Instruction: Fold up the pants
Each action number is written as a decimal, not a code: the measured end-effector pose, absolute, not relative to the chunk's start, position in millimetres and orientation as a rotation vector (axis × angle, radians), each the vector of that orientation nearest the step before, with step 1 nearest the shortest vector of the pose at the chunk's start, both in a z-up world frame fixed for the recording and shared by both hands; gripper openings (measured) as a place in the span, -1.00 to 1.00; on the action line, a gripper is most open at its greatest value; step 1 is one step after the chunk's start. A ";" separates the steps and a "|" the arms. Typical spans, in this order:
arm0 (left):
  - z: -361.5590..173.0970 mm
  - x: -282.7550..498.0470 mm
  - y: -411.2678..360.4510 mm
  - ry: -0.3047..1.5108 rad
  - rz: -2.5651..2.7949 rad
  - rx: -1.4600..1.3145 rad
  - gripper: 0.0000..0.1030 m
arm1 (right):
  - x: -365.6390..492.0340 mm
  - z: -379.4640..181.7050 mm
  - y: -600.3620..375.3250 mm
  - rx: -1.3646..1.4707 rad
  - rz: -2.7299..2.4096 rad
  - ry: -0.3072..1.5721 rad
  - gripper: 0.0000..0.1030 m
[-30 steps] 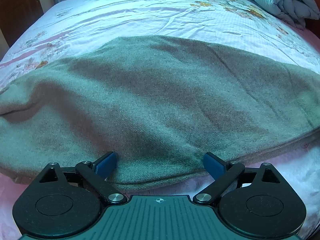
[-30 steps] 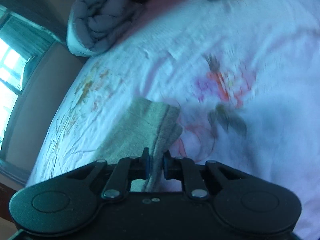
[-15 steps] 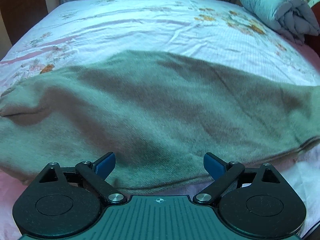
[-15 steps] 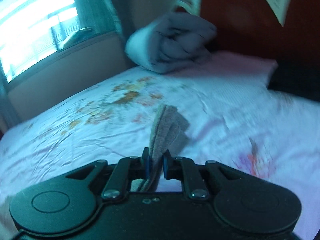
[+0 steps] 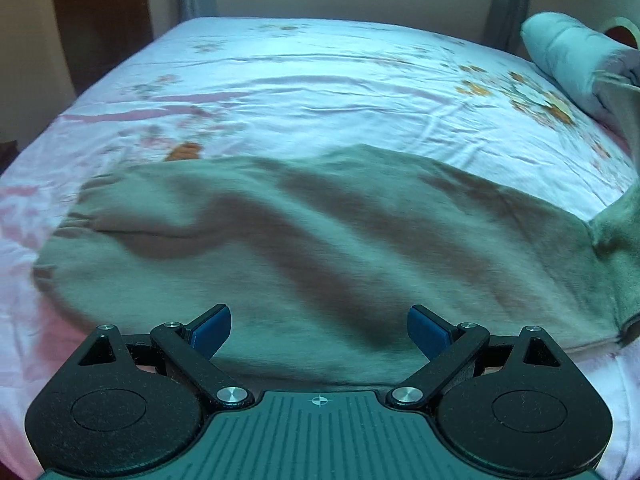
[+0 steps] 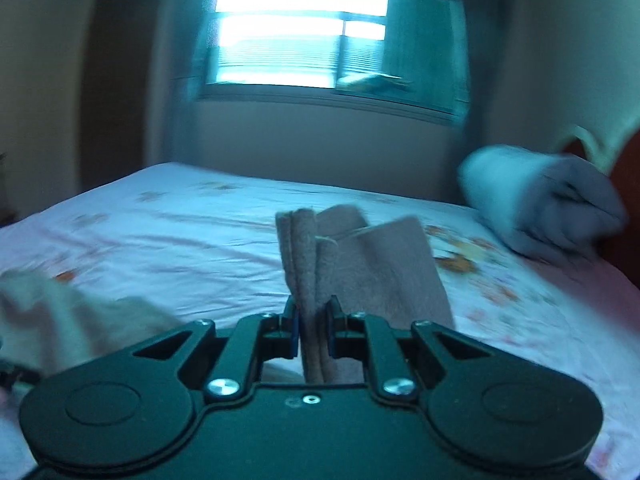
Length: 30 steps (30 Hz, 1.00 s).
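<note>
A: Where are the pants (image 5: pixel 320 240)?

B: Spread flat on the bed (image 5: pixel 320 80); one end lifted at my right.

A: Fingers?

B: My left gripper (image 5: pixel 319 330) gapes wide, holding nothing, over the near hem. My right gripper (image 6: pixel 312 330) pinches that bunched end above the bed.

pants (image 5: pixel 320 248) fuzzy matt fleece; bedsheet (image 5: pixel 320 92) smooth, creased cloth.

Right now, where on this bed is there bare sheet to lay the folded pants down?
Free: the wide stretch of floral bedsheet beyond the grey pants, up to the far edge under the window. Crowded: the near half, covered by the pants, and the right far corner, taken by the rolled quilt.
</note>
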<state>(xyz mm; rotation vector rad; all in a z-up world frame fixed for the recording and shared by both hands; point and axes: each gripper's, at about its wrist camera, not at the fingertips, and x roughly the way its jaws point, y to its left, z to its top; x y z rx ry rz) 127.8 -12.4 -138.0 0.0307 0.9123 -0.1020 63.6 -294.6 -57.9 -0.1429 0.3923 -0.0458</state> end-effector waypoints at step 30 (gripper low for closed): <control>-156.1 126.7 29.7 0.926 -0.031 -0.006 0.83 | 154.3 -133.3 -178.6 0.080 0.206 0.813 0.12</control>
